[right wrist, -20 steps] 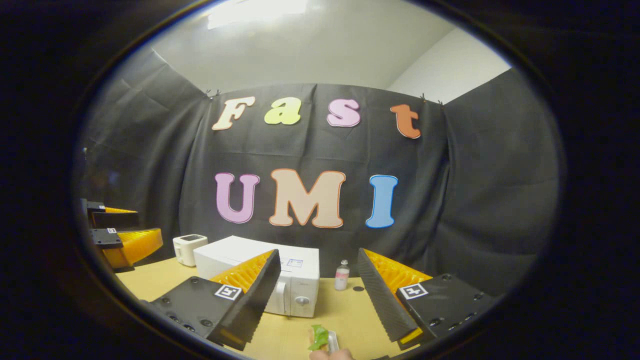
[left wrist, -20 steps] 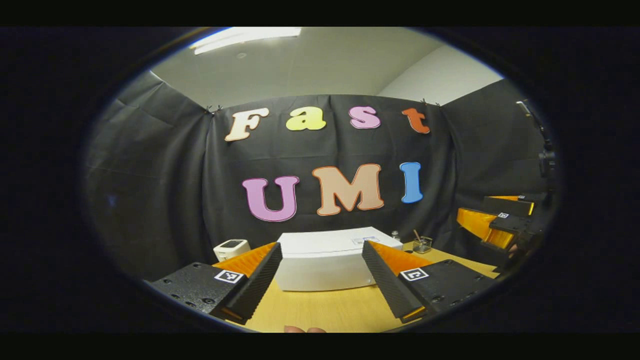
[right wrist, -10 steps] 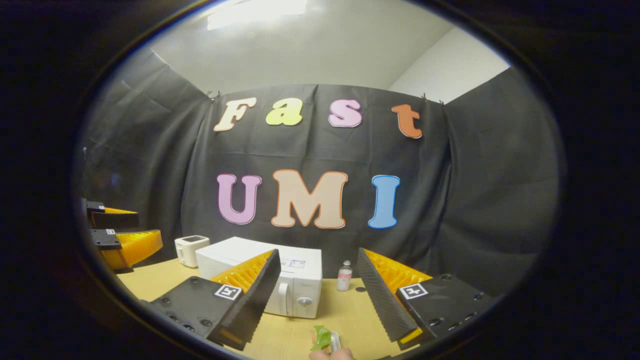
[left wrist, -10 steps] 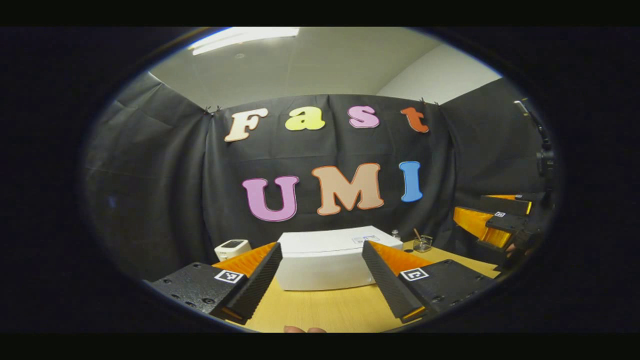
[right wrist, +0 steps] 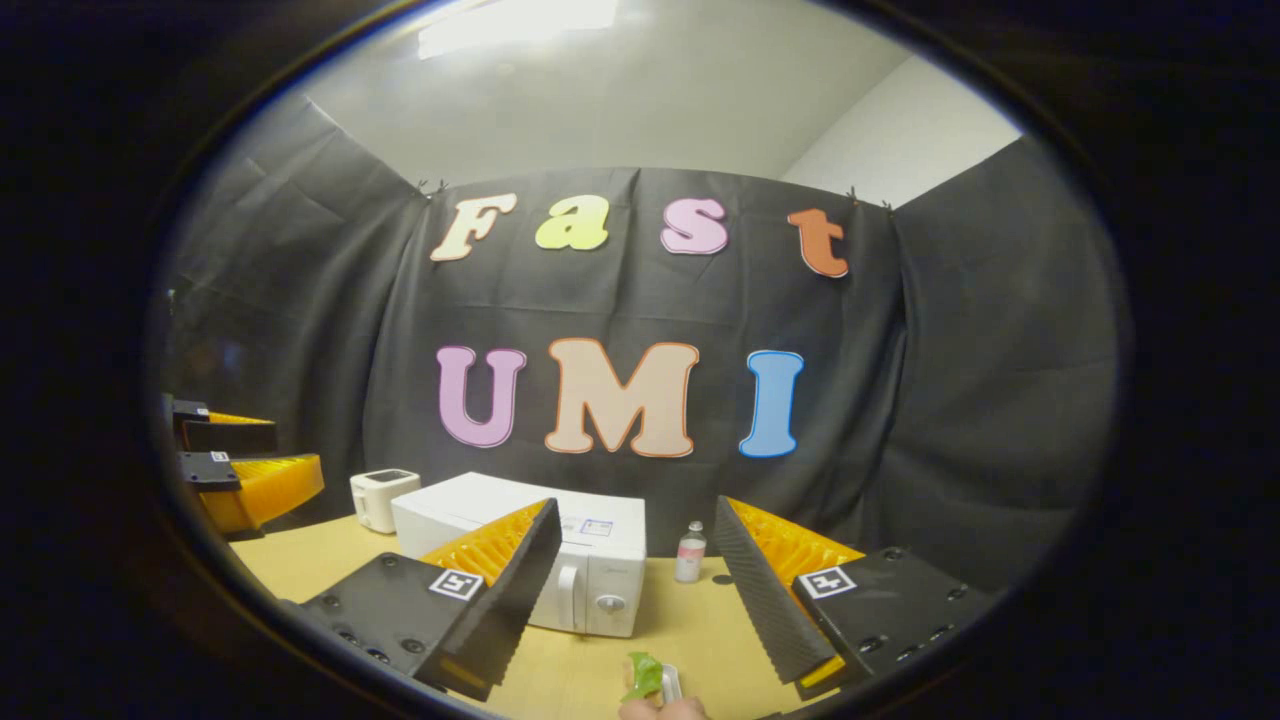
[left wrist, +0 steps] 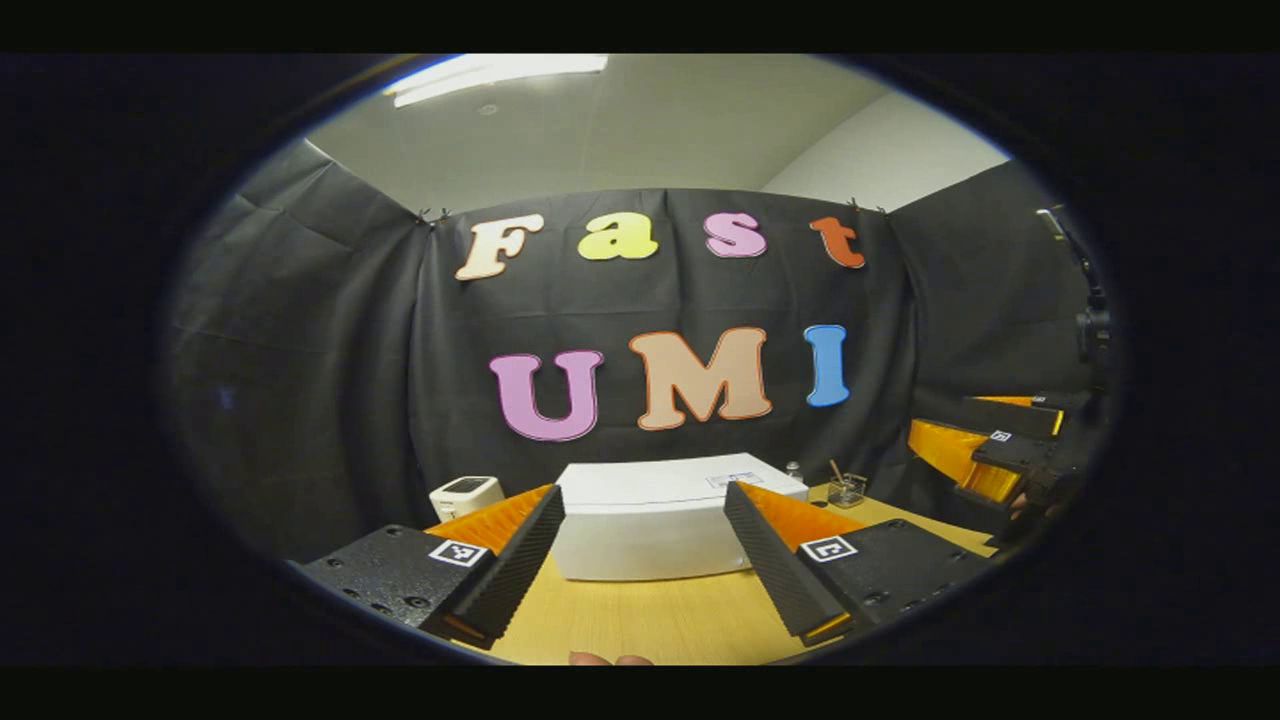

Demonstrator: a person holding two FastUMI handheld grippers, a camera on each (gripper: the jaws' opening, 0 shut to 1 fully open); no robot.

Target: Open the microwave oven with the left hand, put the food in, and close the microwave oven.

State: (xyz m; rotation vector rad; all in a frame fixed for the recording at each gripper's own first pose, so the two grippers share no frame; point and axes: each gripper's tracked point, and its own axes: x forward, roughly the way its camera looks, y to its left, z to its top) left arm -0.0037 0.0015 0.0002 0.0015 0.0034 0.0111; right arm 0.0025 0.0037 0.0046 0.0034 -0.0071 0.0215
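In the left gripper view, the left gripper (left wrist: 640, 560) sits at six o'clock with its jaws spread wide and nothing between them, aimed squarely at the white microwave oven (left wrist: 655, 525), which stands on the wooden table (left wrist: 640, 620) dead ahead, its door closed; that alignment suits an approach to the door, though the handle is not visible from this angle. A small white appliance (left wrist: 463, 495) stands at about nine o'clock of the microwave, a glass jar (left wrist: 845, 489) at its three o'clock, and the right gripper (left wrist: 985, 450) hangs farther out at three o'clock, well apart from the oven. In the right gripper view, the right gripper (right wrist: 630, 580) also has its jaws spread and empty, held back near the table's near edge. The food (right wrist: 645, 680), a green leafy item on what may be a small plate, lies at six o'clock, low in the view and partly cut off, so it waits within easy reach. The microwave oven (right wrist: 560, 560) stands at eleven o'clock, a small bottle (right wrist: 688, 552) just beside it, and the left gripper (right wrist: 235, 470) is at nine o'clock.
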